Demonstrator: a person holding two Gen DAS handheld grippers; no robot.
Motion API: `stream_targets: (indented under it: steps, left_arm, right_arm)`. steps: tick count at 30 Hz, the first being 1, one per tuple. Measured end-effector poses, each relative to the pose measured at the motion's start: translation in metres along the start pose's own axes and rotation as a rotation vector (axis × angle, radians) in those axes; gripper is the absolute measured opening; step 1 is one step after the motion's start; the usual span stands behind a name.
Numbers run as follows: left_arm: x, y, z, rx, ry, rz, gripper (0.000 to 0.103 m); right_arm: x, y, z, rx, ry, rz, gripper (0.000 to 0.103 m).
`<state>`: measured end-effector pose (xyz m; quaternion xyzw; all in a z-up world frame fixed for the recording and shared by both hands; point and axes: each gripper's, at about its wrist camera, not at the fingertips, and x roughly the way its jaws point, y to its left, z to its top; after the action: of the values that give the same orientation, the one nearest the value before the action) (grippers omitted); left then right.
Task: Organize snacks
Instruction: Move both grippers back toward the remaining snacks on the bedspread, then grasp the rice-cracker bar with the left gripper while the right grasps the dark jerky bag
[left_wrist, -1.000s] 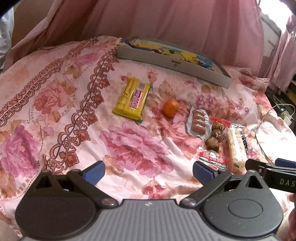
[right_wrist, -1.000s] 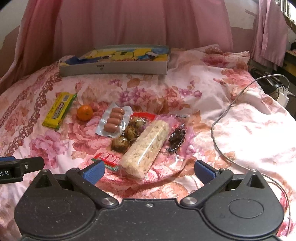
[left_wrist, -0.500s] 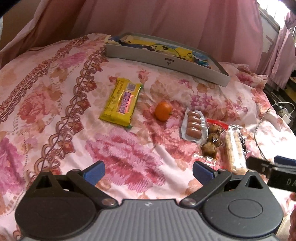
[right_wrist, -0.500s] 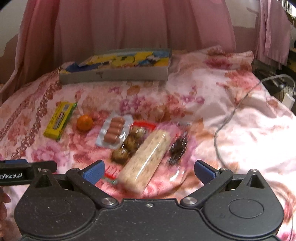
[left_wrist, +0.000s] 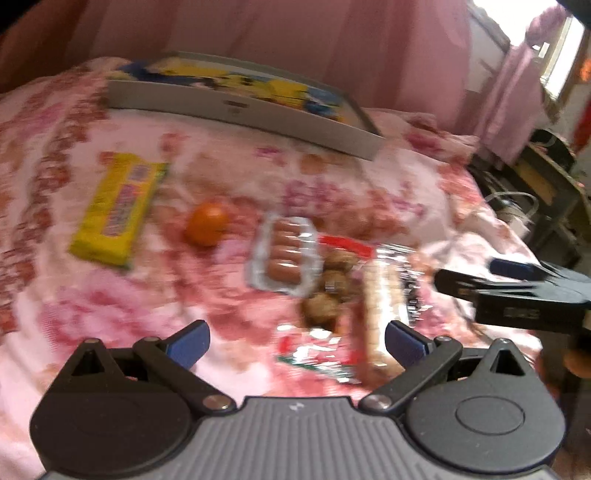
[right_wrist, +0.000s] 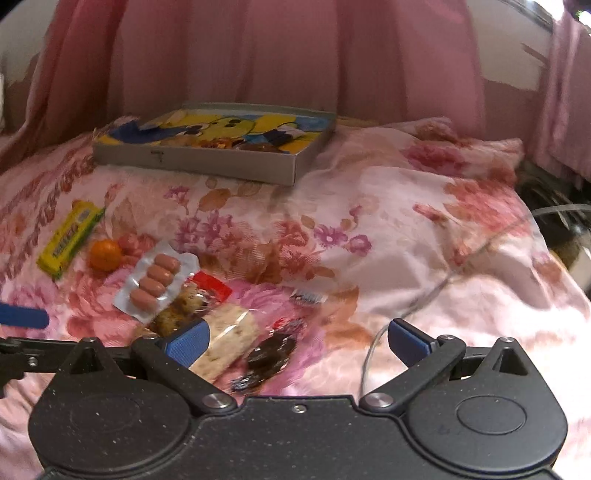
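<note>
Snacks lie on a floral bedspread: a yellow bar (left_wrist: 120, 210) (right_wrist: 70, 238), an orange (left_wrist: 207, 223) (right_wrist: 105, 254), a sausage pack (left_wrist: 286, 251) (right_wrist: 155, 282), a bag of brown balls (left_wrist: 330, 288) (right_wrist: 177, 314), a long rice bar (left_wrist: 380, 306) (right_wrist: 229, 338) and a dark snack pack (right_wrist: 271, 354). A shallow cartoon-printed box (left_wrist: 236, 99) (right_wrist: 218, 147) sits at the back. My left gripper (left_wrist: 295, 341) is open above the bedspread near the brown balls. My right gripper (right_wrist: 299, 339) is open over the rice bar and dark pack.
Pink curtains hang behind the bed. A white cable (right_wrist: 424, 306) runs across the bedspread on the right. Beyond the bed's right edge stands dark furniture (left_wrist: 546, 184). The right gripper (left_wrist: 517, 295) shows at the right of the left wrist view.
Both grippers have moved forward and right toward the snack pile. The left wrist view is now blurred. The rice bar now lies by the right gripper's left finger.
</note>
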<state>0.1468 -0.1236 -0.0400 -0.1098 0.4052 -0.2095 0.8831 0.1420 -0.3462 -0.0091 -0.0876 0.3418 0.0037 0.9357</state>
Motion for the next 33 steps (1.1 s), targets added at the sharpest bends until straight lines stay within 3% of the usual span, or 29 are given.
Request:
stream_targets:
  steps: [3,7,14,17,22,24,26,33]
  left_arm:
    - [0.011,-0.012,0.002,0.032,0.015,-0.05,0.102]
    - [0.025,-0.026,0.003,0.06,0.051,-0.114,0.102]
    - [0.044,-0.039,0.003,0.034,0.097,-0.182,0.101]
    - [0.05,-0.043,0.003,0.034,0.108,-0.192,0.093]
    - [0.058,-0.046,0.004,0.009,0.115,-0.179,0.075]
    - [0.062,-0.046,0.005,0.007,0.124,-0.147,0.056]
    - [0.067,-0.047,0.006,0.02,0.136,-0.107,0.043]
    - [0.066,-0.043,0.003,0.008,0.144,-0.09,0.037]
  right_arm:
    - [0.012,-0.007,0.001,-0.036,-0.004,0.007,0.102]
    - [0.026,-0.021,0.001,0.03,0.033,0.029,0.102]
    - [0.032,-0.028,-0.002,0.077,0.068,0.052,0.102]
    - [0.036,-0.028,-0.001,0.087,0.079,0.073,0.102]
    - [0.041,-0.029,0.001,0.136,0.095,0.145,0.09]
    - [0.044,-0.029,0.001,0.158,0.111,0.177,0.085]
    - [0.046,-0.028,0.001,0.173,0.125,0.192,0.082]
    - [0.051,-0.029,-0.004,0.201,0.166,0.205,0.07]
